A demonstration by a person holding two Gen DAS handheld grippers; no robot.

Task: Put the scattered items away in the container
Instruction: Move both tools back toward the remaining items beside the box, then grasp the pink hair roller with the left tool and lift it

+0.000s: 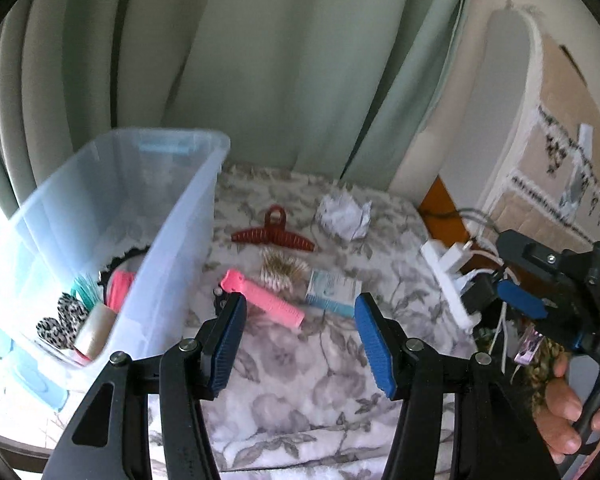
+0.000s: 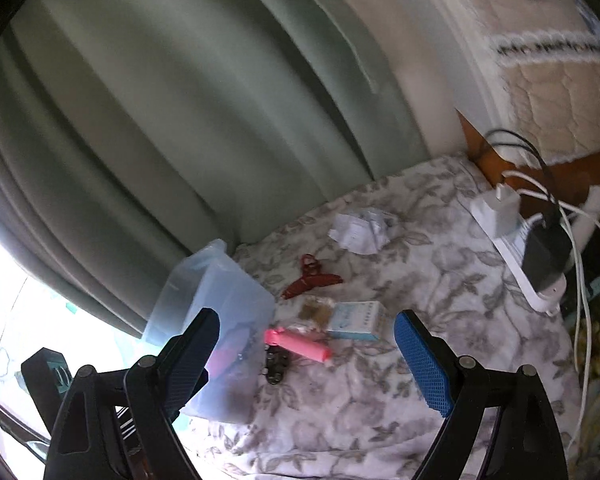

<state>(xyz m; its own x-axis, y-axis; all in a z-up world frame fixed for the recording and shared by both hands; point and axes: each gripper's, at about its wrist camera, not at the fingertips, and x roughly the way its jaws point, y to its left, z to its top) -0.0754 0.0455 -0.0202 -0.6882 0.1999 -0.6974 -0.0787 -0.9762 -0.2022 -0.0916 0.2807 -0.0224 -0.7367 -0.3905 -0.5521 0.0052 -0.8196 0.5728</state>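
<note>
From the left wrist we see our left gripper (image 1: 300, 344) with its fingers apart and nothing between them, above a flowered blanket (image 1: 324, 392). The clear plastic bin (image 1: 148, 216) stands on it as our landmark; inside lie a leopard-print item (image 1: 62, 322), a roll (image 1: 94, 330) and pink and teal pieces. Just right of the bin lie a pink hair roller (image 1: 262, 300), a black clip (image 1: 221, 300), a bundle of cotton swabs (image 1: 282, 272), a small blue-and-white box (image 1: 332, 290), a dark red claw clip (image 1: 272, 234) and, farthest, crumpled paper (image 1: 346, 216). The box's print is too blurred to read. Only this view shows the bin's contents and our right hand (image 1: 572, 412).

From the right wrist, our right gripper (image 2: 308, 356) is spread wide and empty. The same items lie right of the bin (image 2: 220, 320). This view shows the power strip (image 2: 516, 248) and cables far right more fully.
</note>
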